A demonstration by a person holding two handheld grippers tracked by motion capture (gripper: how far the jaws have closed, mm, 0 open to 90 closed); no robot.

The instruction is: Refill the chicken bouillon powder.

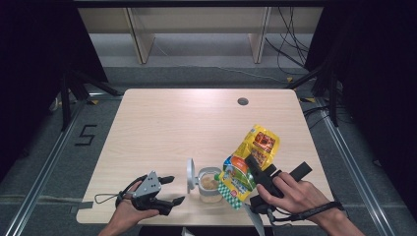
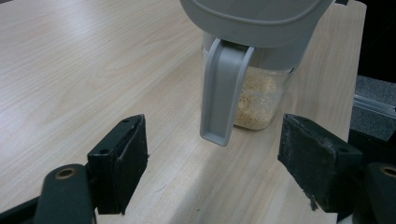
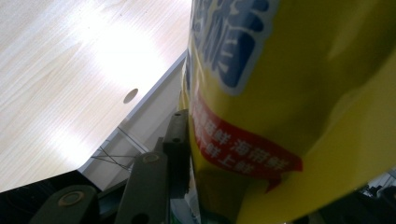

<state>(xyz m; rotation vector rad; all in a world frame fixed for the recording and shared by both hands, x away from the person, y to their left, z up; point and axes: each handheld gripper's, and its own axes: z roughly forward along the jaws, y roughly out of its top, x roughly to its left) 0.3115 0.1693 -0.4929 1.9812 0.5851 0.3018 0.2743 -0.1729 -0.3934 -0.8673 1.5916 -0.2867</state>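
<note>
Right tool (image 1: pixel 252 166): clamped on a yellow snack bag (image 1: pixel 248 162), held tilted above the bench (image 1: pixel 162 128) at its near right. The bag's lower, green-checked end hangs over the mouth of the jar (image 1: pixel 210 185); its upper end points far and right. In the right gripper view one black jaw presses flat against the bag's yellow side (image 3: pixel 299 93), beside a red label with white print; the other jaw is hidden behind the bag.

Jar: clear, upright, near the bench's near edge, about centre. Pale crumbly contents fill the lower part (image 2: pixel 254 100). Its grey lid (image 1: pixel 190 174) is swung open and stands upright on the jar's left side. In the left gripper view the lid's grey latch (image 2: pixel 223 93) hangs down in front of the glass.

Left tool (image 1: pixel 169 189): jaws apart, nothing between them. It sits low over the near left of the bench, pointing right at the jar, near but not touching. Left gripper view: both black pads (image 2: pixel 122 163) flank the jar with clear gaps.

Small round hole (image 1: pixel 242 102) in the bench at far right.
</note>
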